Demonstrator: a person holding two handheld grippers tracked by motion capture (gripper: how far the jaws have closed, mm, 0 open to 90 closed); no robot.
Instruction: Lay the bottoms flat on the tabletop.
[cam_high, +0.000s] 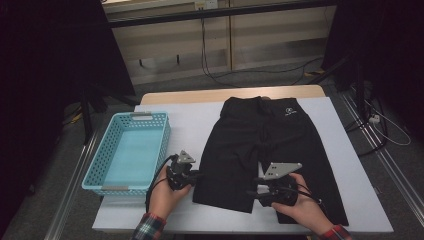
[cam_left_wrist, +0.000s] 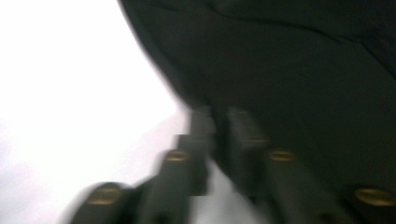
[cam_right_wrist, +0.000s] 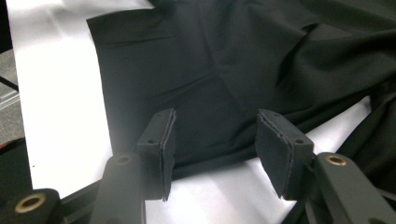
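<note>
1. Black fabric shorts (cam_high: 265, 150): lay flat on the white table cover (cam_high: 190, 125), waistband far, leg hems toward the person.
2. Left gripper (cam_left_wrist: 219, 116): jaws nearly together at the left leg's outer edge; blur hid whether cloth was pinched. Risk: a miss, or cloth slipping free.
3. Right gripper (cam_right_wrist: 215, 140): jaws apart over the hem, empty. Risk: an uneven lift, bunching.
4. Turquoise perforated plastic basket (cam_high: 100, 175): left, empty.

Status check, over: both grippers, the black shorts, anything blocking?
Left gripper nearly shut at shorts leg edge; grip unclear. Right gripper open over the hem, nothing pinched. Shorts flat on table. Basket off to the left, nothing blocking.
</note>
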